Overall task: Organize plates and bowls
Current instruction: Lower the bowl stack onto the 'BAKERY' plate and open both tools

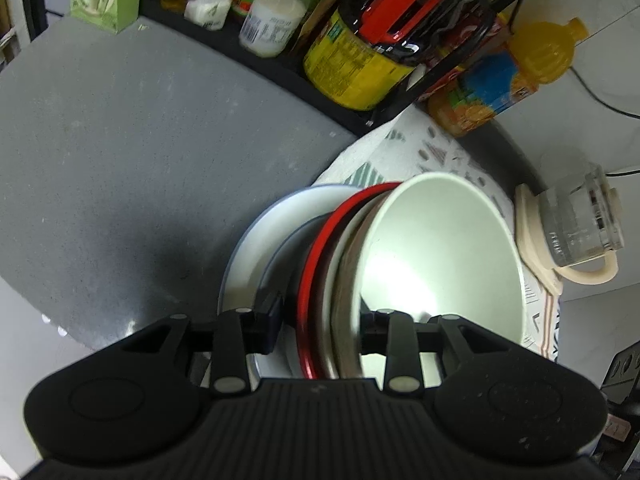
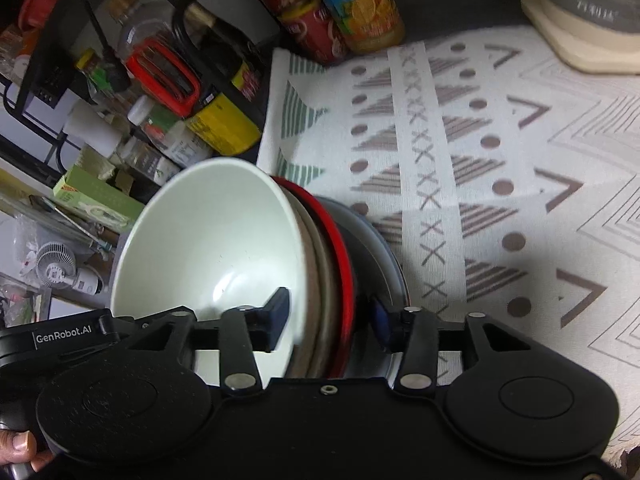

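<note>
White bowl [image 1: 440, 248] on the near face, a brown-rimmed dish tucked behind it, then the red plate [image 1: 316, 248], a dark one and a pale plate [image 1: 244, 256] at the back: the whole stack is stood up on edge rather than lying flat, and it sits over the spot where the patterned cloth [image 2: 480, 160] meets the bare grey table [image 1: 120, 140], not far from the rack of bottles [image 1: 280, 76] along the table's back edge. Whether its lower rim rests on anything I can't see, as the tools hide it. The left gripper [image 1: 322, 320] straddles the pile, one of its fingers [image 1: 274, 316] behind the plates and the other down inside the bowl, and they look clamped across all the dishes at once, which is why nothing fans apart. The right gripper [image 2: 332, 316] brackets the same stack from the other side, one finger in the bowl and one behind the plates, but whether its pads are pressing I can't tell. A hand [image 2: 20, 448] shows at that tool's grip. My read: two tools share the load because a nested pile this heavy would twist out of a single pinch, and gripping across the rims keeps everything together for one move. The slippery glazed edges are the risk.
</note>
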Motion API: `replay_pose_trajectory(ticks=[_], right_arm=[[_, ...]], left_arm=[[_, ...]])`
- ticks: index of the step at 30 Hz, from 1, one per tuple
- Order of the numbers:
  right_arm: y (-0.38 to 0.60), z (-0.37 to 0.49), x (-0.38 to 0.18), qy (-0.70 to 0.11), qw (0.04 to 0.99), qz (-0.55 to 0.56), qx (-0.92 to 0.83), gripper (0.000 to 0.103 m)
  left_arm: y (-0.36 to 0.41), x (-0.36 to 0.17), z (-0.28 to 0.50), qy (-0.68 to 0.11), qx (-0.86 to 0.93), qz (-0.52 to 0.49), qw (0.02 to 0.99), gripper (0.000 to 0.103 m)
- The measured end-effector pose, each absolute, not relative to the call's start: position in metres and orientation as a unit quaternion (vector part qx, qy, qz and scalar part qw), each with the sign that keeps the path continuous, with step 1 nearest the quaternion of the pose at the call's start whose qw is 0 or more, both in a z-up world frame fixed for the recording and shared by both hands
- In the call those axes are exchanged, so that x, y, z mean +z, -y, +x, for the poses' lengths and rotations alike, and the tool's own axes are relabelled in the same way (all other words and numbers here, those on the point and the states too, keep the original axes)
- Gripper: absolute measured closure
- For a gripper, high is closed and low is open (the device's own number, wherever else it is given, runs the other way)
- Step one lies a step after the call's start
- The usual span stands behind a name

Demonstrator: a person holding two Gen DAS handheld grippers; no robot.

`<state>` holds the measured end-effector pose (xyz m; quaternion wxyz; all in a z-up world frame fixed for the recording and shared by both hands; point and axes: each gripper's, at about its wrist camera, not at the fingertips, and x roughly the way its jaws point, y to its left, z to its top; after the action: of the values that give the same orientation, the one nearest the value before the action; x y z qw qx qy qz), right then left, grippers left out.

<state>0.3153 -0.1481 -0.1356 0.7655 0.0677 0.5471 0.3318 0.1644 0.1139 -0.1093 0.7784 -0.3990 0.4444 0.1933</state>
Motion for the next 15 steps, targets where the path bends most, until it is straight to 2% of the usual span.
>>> replay_pose_trajectory(ticks=[4,6,8,11,15], right_arm=[[0.151,0.307,-0.121,-0.522,0.79,0.072,0.313,0.04],[0.155,0.3,-0.114,-0.509,0.805,0.072,0.296,0.032],[0.158,0.291,-0.11,-0.497,0.817,0.073,0.283,0.025],[0.163,0.274,-0.104,-0.478,0.833,0.081,0.265,0.02],[0.175,0.25,-0.097,-0.448,0.858,0.099,0.229,0.009]], left_arm=[[-0.114,-0.099,0.161,-0.439,0.191,-0.378,0.792,0.057],[-0.114,-0.093,0.156,-0.434,0.189,-0.371,0.799,0.046],[-0.114,-0.088,0.153,-0.433,0.185,-0.365,0.803,0.03],[-0.114,-0.08,0.147,-0.423,0.172,-0.344,0.82,0.02],[-0.114,-0.071,0.138,-0.42,0.162,-0.311,0.837,0.015]])
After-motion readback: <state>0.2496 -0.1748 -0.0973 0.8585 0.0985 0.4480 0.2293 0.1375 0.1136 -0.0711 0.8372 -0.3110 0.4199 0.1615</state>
